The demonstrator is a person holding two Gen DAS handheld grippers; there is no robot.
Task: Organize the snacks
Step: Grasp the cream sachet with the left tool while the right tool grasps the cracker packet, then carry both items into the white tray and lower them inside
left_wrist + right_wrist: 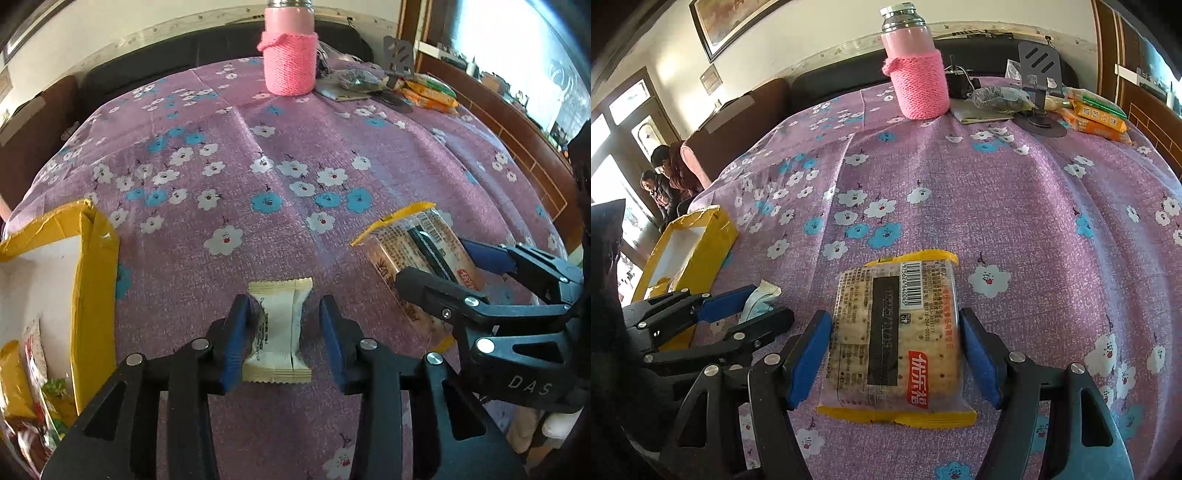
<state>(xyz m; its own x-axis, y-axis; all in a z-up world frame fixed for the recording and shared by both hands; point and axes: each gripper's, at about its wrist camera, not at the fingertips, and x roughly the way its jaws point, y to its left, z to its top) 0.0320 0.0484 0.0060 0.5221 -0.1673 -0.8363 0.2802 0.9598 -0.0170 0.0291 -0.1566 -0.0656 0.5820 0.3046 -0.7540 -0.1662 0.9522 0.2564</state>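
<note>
A small cream snack packet (279,334) lies on the floral cloth between the fingers of my left gripper (283,338), which is open around it, left pad touching. It shows in the right wrist view too (759,300). A clear cracker pack with yellow ends (895,338) lies between the fingers of my right gripper (897,354), which is open with both pads close to its sides. The same pack (413,251) and right gripper (439,264) show at the right of the left wrist view. A yellow cardboard box (94,295) holding several snacks stands at the left.
A pink bottle in a knitted sleeve (918,74) stands at the far side. Beside it lie a dark bag (1001,98), a phone stand (1039,74) and orange snack packs (1097,118). Two people (668,177) stand far left.
</note>
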